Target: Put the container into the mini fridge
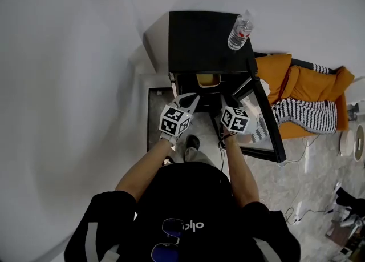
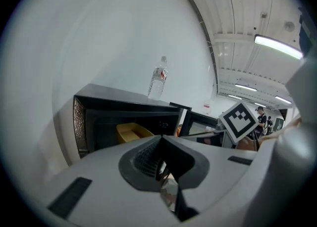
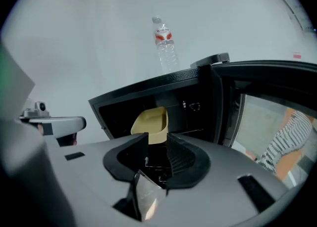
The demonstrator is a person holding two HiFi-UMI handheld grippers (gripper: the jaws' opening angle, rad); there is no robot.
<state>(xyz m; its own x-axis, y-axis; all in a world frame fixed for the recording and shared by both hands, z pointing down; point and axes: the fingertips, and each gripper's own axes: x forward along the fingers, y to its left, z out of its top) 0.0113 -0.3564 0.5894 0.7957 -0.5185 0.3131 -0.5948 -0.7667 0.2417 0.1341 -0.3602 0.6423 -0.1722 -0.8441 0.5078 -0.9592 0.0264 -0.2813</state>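
Note:
The black mini fridge (image 1: 202, 41) stands against the wall with its door (image 1: 267, 119) swung open to the right. A yellow container (image 1: 209, 79) rests on the shelf inside; it also shows in the left gripper view (image 2: 132, 132) and the right gripper view (image 3: 151, 123). My left gripper (image 1: 190, 103) hangs just in front of the opening, jaws shut on nothing (image 2: 161, 142). My right gripper (image 1: 226, 105) is at the opening too, open, its jaws (image 3: 157, 144) a short way back from the container's near end, only the wire shelf showing between them.
A clear water bottle (image 1: 240, 31) stands on the fridge top, near its right rear corner. Orange and striped cloths (image 1: 308, 92) lie on the floor right of the door. Cables (image 1: 299, 198) trail across the tiles. The white wall runs close on the left.

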